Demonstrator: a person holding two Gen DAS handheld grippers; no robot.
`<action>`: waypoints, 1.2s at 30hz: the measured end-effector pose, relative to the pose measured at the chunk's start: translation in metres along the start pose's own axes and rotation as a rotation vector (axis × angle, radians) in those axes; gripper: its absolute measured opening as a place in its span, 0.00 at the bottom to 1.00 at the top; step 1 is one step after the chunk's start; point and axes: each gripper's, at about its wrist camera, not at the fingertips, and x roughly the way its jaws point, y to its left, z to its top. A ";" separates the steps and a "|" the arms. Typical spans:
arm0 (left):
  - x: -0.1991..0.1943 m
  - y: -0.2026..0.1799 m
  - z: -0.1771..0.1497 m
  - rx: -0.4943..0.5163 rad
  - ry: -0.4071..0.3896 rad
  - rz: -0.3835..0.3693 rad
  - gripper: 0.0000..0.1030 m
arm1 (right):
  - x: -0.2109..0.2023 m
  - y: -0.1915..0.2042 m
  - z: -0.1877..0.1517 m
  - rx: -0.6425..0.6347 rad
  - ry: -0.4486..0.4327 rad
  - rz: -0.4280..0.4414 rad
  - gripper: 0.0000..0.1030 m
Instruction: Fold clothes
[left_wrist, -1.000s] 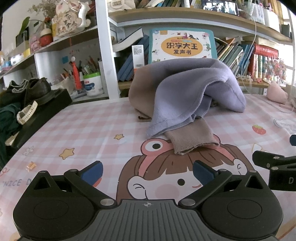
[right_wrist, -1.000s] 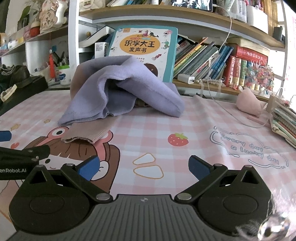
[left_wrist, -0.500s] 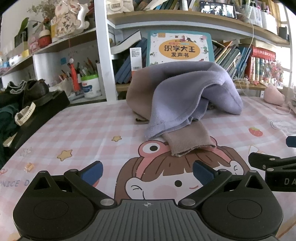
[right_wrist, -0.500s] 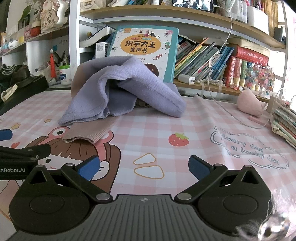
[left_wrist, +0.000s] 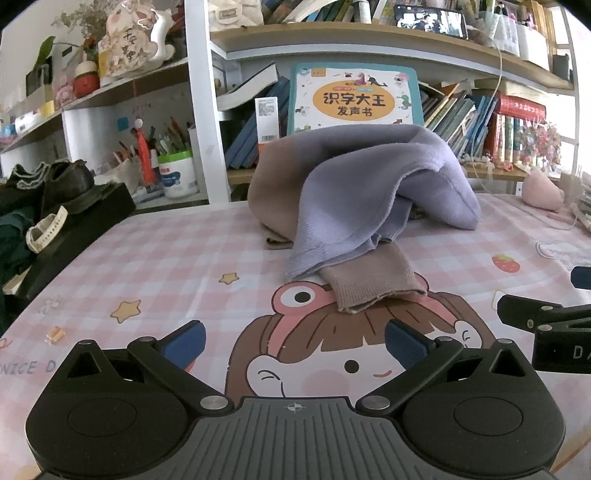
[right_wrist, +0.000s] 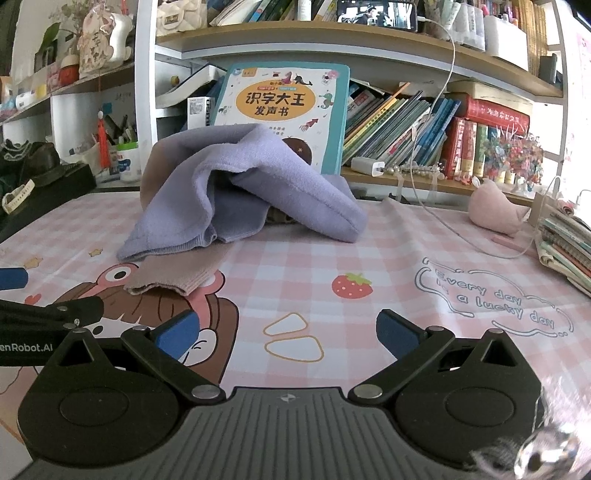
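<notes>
Knit sweater (left_wrist: 354, 192), centre of both views, lying on the pink checked tablecloth (left_wrist: 177, 258) in a humped heap, not flat and not folded. I judge it soft, light and limp, likely to sag and drag when lifted; my best hold is the ribbed brown cuff (left_wrist: 373, 280) pointing toward me, or the lilac hem edge above it. Colouring: lilac over brown, fuzzy knit. My left gripper (left_wrist: 293, 341) and right gripper (right_wrist: 286, 332) both stand spread wide, holding nothing, well short of the cloth.

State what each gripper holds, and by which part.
Nothing. The left gripper and right gripper are both open and empty, short of the crumpled sweater.
</notes>
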 end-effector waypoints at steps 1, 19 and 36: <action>0.000 0.000 0.000 0.002 -0.002 0.001 1.00 | 0.000 0.000 0.000 0.000 -0.002 0.000 1.00; -0.005 0.007 0.000 -0.042 -0.030 -0.017 1.00 | -0.004 0.004 -0.002 -0.020 -0.028 -0.009 1.00; -0.003 0.005 0.000 -0.029 -0.023 -0.001 1.00 | -0.012 0.001 -0.002 -0.004 -0.077 -0.008 1.00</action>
